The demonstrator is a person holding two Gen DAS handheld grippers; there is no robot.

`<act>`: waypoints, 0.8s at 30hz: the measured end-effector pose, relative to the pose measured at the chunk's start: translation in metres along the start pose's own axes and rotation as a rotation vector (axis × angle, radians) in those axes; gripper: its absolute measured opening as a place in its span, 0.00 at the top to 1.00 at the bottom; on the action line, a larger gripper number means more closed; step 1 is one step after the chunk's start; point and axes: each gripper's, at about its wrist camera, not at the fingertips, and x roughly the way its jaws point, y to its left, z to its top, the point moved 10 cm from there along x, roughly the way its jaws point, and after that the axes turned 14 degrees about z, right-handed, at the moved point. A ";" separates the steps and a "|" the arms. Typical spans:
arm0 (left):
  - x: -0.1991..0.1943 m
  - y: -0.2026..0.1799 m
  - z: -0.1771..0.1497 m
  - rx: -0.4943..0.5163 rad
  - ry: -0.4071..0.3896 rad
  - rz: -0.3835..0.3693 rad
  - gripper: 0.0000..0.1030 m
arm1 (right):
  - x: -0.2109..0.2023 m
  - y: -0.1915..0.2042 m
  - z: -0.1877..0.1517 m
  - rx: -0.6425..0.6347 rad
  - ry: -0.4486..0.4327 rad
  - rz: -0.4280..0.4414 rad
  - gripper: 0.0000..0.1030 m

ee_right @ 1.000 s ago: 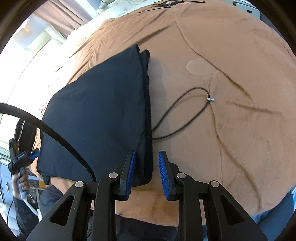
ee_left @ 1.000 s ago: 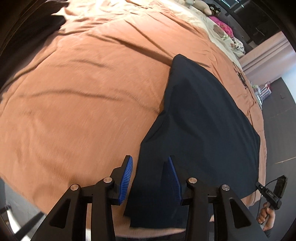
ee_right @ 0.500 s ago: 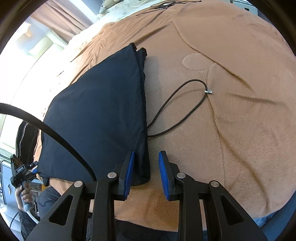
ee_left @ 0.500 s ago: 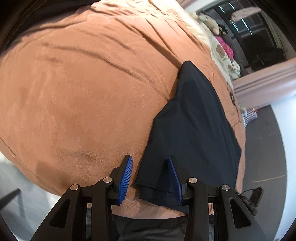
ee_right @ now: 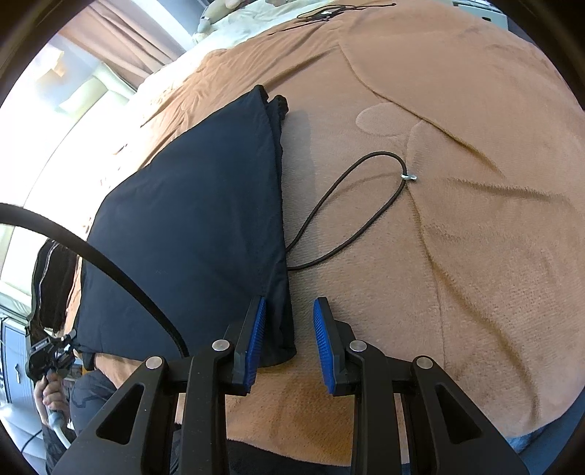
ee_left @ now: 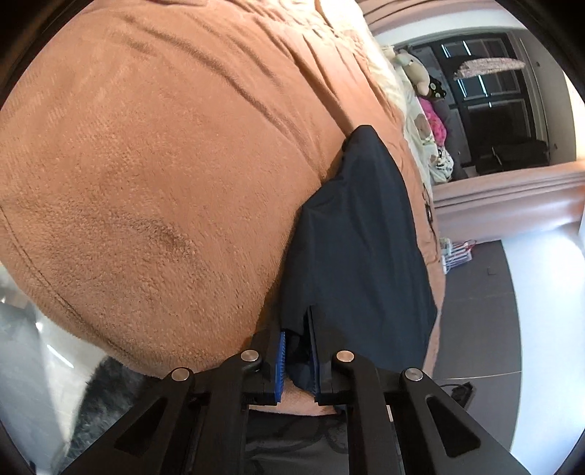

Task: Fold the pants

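At the bed's (ee_right: 457, 109) near edge, the left gripper (ee_left: 296, 360) is closing on the pants' (ee_left: 358, 237) corner; the right gripper's (ee_right: 289, 345) fingers stand apart, straddling the other corner.

Bed: orange-brown blanket (ee_left: 153, 175) over cream sheet (ee_right: 234, 29) | Far end: plush toys (ee_left: 420, 73), pink cloth | Floor (ee_left: 475, 303): dark grey | Window (ee_left: 490, 84): dark panes | Curtain (ee_right: 120, 33): brown, bright daylight beside it | Wall (ee_left: 548, 62): white
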 end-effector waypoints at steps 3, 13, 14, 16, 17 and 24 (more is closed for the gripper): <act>0.004 -0.004 0.005 -0.002 -0.018 0.015 0.77 | -0.001 0.002 0.000 0.002 -0.002 0.001 0.77; 0.015 -0.008 0.009 -0.017 -0.040 0.007 0.92 | -0.005 0.002 -0.003 0.005 -0.020 -0.005 0.77; 0.014 -0.008 0.007 -0.017 -0.043 0.005 0.93 | -0.006 0.003 -0.003 0.005 -0.021 -0.007 0.77; 0.009 -0.009 0.005 -0.004 -0.055 0.002 0.94 | -0.013 0.008 -0.001 -0.019 -0.030 -0.028 0.77; 0.006 -0.010 0.004 -0.004 -0.056 -0.002 0.94 | -0.017 0.011 0.001 -0.042 -0.036 -0.042 0.77; 0.000 -0.010 0.001 0.005 -0.061 -0.008 0.94 | -0.051 0.054 0.019 -0.165 -0.106 -0.061 0.77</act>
